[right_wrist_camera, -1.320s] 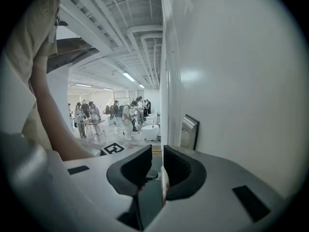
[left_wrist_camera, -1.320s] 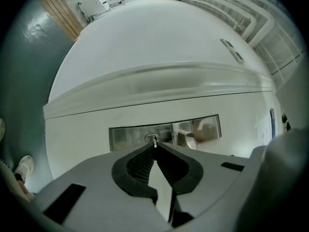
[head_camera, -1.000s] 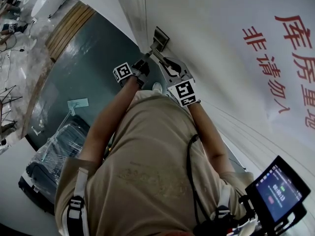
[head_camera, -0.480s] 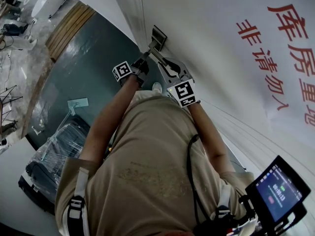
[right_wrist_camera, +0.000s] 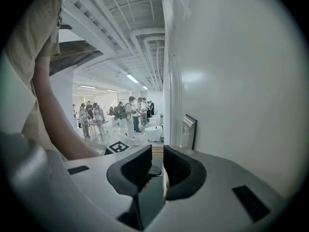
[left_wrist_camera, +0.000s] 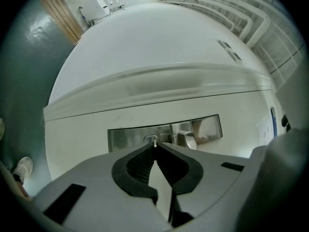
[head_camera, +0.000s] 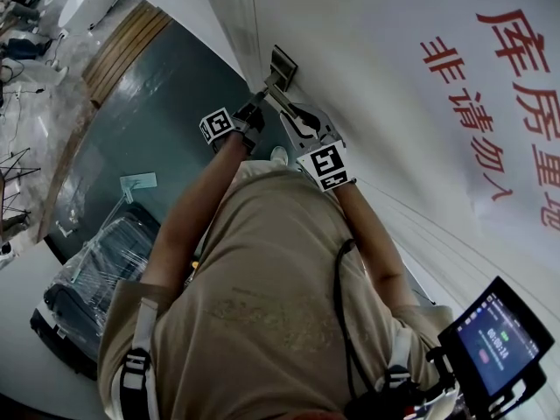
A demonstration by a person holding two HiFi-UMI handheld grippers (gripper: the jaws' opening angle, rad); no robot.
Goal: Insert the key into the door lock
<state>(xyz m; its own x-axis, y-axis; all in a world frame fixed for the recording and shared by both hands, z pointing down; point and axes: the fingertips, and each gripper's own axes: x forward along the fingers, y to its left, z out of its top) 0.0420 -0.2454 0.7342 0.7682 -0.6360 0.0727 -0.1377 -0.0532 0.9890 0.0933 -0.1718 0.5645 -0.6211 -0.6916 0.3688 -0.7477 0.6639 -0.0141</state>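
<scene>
The steel lock plate (head_camera: 282,62) sits on the white door (head_camera: 376,103) near its edge. In the left gripper view the lock plate (left_wrist_camera: 130,138) fills the middle, with a lever handle (left_wrist_camera: 187,139) to the right of the keyhole. My left gripper (left_wrist_camera: 154,147) is shut on a small metal key (left_wrist_camera: 154,141), and the key's tip is at the keyhole. From the head view the left gripper (head_camera: 261,94) points at the plate. My right gripper (head_camera: 285,105) hangs just beside it, along the door. The right gripper (right_wrist_camera: 157,154) has its jaws slightly apart, with nothing between them.
Red characters (head_camera: 490,86) are printed on the door. The floor (head_camera: 149,129) below is dark green, with a wrapped suitcase (head_camera: 96,278) at the left. A phone (head_camera: 494,344) hangs at my lower right. Several people (right_wrist_camera: 120,112) stand far off in the hall.
</scene>
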